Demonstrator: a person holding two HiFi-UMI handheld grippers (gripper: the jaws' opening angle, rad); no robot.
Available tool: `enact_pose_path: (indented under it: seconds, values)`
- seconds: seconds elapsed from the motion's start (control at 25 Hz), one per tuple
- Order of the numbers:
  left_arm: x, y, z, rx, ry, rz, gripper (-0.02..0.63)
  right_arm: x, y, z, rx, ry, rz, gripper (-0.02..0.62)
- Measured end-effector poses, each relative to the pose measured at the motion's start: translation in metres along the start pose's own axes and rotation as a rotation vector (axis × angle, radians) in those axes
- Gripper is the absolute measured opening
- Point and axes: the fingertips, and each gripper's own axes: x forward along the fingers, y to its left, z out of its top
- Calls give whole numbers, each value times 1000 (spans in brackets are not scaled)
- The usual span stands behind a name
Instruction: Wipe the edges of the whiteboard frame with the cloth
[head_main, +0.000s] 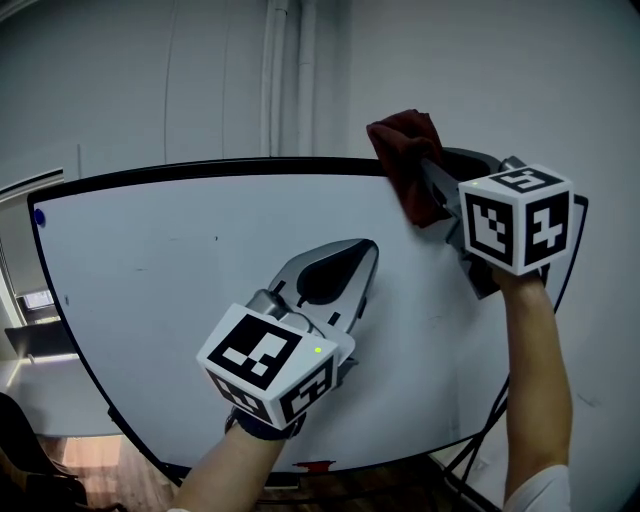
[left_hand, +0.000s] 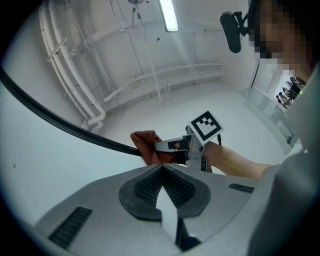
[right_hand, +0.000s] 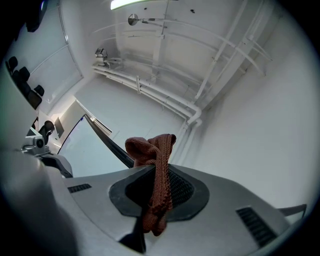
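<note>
A whiteboard (head_main: 180, 290) with a thin black frame (head_main: 220, 168) fills the head view. My right gripper (head_main: 425, 180) is shut on a dark red cloth (head_main: 405, 160), and the cloth rests over the frame's top edge near the right corner. In the right gripper view the cloth (right_hand: 156, 185) hangs pinched between the jaws, with the frame (right_hand: 107, 140) just behind it. My left gripper (head_main: 365, 250) is shut and empty, its tip against the board's white face below the top edge. The left gripper view shows the cloth (left_hand: 147, 147) on the frame (left_hand: 60, 125).
A grey wall with white pipes (head_main: 285, 80) stands behind the board. Black stand legs (head_main: 480, 440) show at the lower right, and a red object (head_main: 315, 465) lies under the board's bottom edge. A dark chair (head_main: 25, 470) is at the lower left.
</note>
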Motion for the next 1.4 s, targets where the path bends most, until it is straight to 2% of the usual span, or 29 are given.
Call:
enact_pose_path:
  seconds: [0.24, 0.4, 0.52, 0.6, 0.68, 0.72, 0.8, 0.88, 1.0, 1.12, 1.4]
  values:
    - [28, -26, -8, -3, 4, -33, 9, -37, -72, -13, -41, 19, -156, 52]
    - [52, -46, -10, -5, 5, -61, 9, -59, -127, -24, -115, 63, -281, 51]
    - [65, -55, -11, -7, 3, -82, 9, -71, -160, -31, -247, 112, -417, 52]
    - [75, -65, -12, -7, 4, -96, 9, -81, -183, -34, -387, 154, -537, 52]
    - [83, -75, -12, -4, 8, -107, 9, -82, -200, -41, -522, 208, -599, 52]
    - [86, -78, -13, -2, 10, -110, 9, -77, -203, -48, -559, 239, -584, 52]
    - [89, -81, -12, 0, 11, -112, 9, -64, -201, -65, -549, 293, -492, 52]
    - [89, -83, -12, -2, 6, -108, 9, -57, -197, -77, -475, 313, -397, 52]
    - [87, -82, -9, 0, 1, -94, 9, -57, -188, -77, -364, 290, -296, 51]
    - [82, -78, -10, -5, 2, -84, 9, -56, -174, -72, -325, 282, -221, 52]
    - [59, -62, -13, -14, -2, -84, 9, -40, -116, -55, -324, 279, -104, 52]
